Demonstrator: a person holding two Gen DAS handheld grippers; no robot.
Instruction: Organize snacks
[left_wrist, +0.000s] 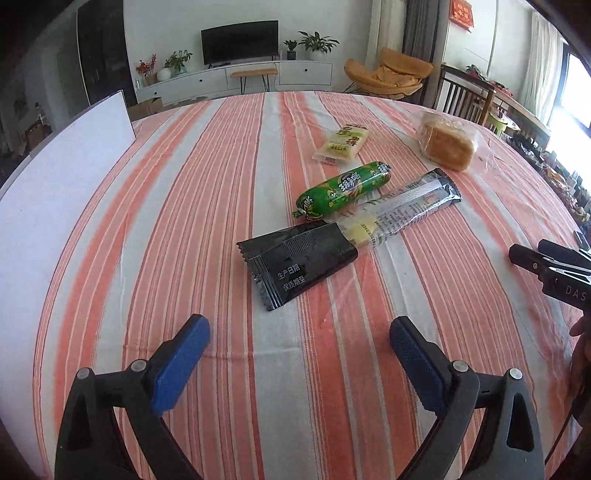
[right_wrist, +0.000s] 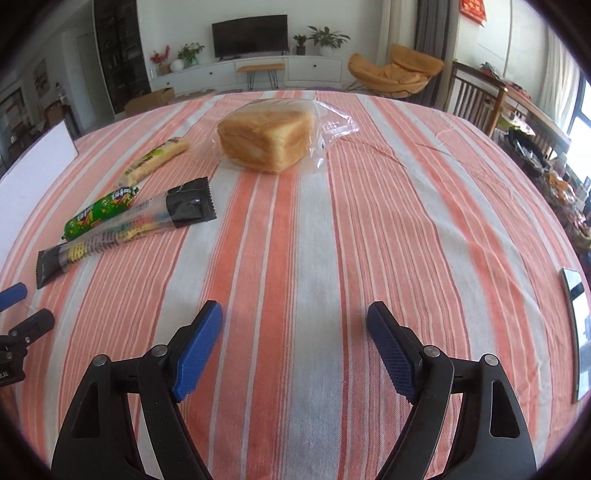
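In the left wrist view a long black-and-clear snack packet (left_wrist: 332, 240) lies mid-table, a green sausage (left_wrist: 343, 190) against its far side, a yellow snack pack (left_wrist: 341, 144) beyond, and bagged bread (left_wrist: 447, 142) at the far right. My left gripper (left_wrist: 299, 339) is open and empty, just short of the black packet. My right gripper (right_wrist: 295, 325) is open and empty over bare cloth, well short of the bread (right_wrist: 264, 136). The right wrist view also shows the black packet (right_wrist: 125, 229), the sausage (right_wrist: 99, 212) and the yellow pack (right_wrist: 157, 157) at left.
A striped orange-and-white tablecloth (left_wrist: 184, 221) covers the table. A white board (left_wrist: 55, 177) stands along the left edge. A phone (right_wrist: 580, 332) lies at the right edge. The right gripper's body (left_wrist: 554, 269) shows at the right of the left wrist view.
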